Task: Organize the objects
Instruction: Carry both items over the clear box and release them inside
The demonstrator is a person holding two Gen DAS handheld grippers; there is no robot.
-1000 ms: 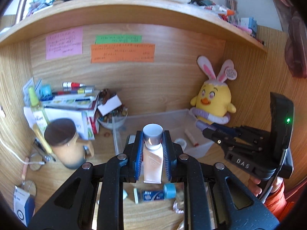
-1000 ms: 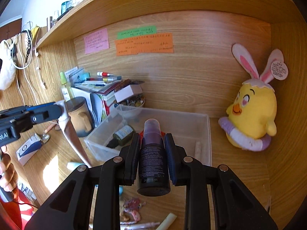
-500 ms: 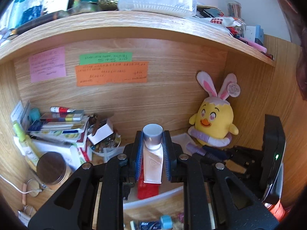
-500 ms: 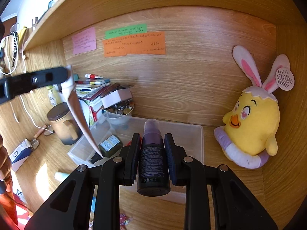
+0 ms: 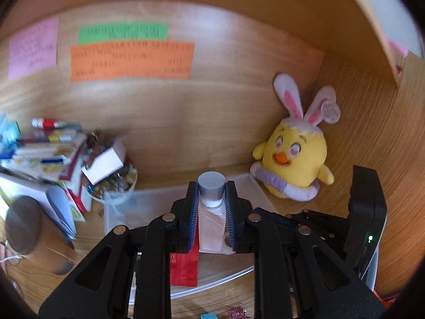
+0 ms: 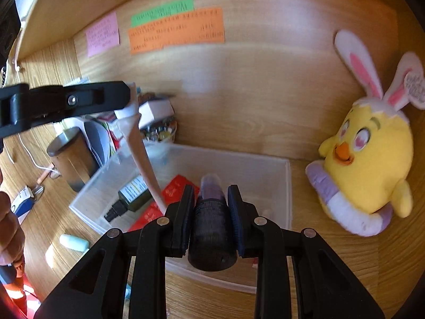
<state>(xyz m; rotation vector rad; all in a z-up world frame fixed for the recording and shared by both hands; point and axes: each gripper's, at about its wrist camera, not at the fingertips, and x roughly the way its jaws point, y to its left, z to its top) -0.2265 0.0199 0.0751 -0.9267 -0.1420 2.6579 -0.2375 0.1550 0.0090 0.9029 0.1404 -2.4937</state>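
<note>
My left gripper (image 5: 211,199) is shut on a pale squeeze tube (image 5: 211,222) with a grey cap, held over the clear plastic bin (image 5: 148,199). From the right wrist view the same tube (image 6: 140,154) hangs tip-down from the left gripper (image 6: 127,98) above the bin's left half. My right gripper (image 6: 211,207) is shut on a dark purple spray bottle (image 6: 211,228), held over the near side of the bin (image 6: 288,186). A red packet (image 6: 172,191) and a dark green bottle (image 6: 132,194) lie inside the bin.
A yellow chick plush (image 6: 369,164) sits right of the bin. Left of it are a brown lidded cup (image 6: 70,154), stacked books (image 5: 45,154) and a bowl of small items (image 5: 117,183). A pale green tube (image 6: 74,242) lies on the desk. A hand (image 6: 9,228) shows at the left edge.
Both grippers have moved forward and lower, from in front of the bin to over it. The tube and spray bottle stay gripped. The back wall and plush look closer.
</note>
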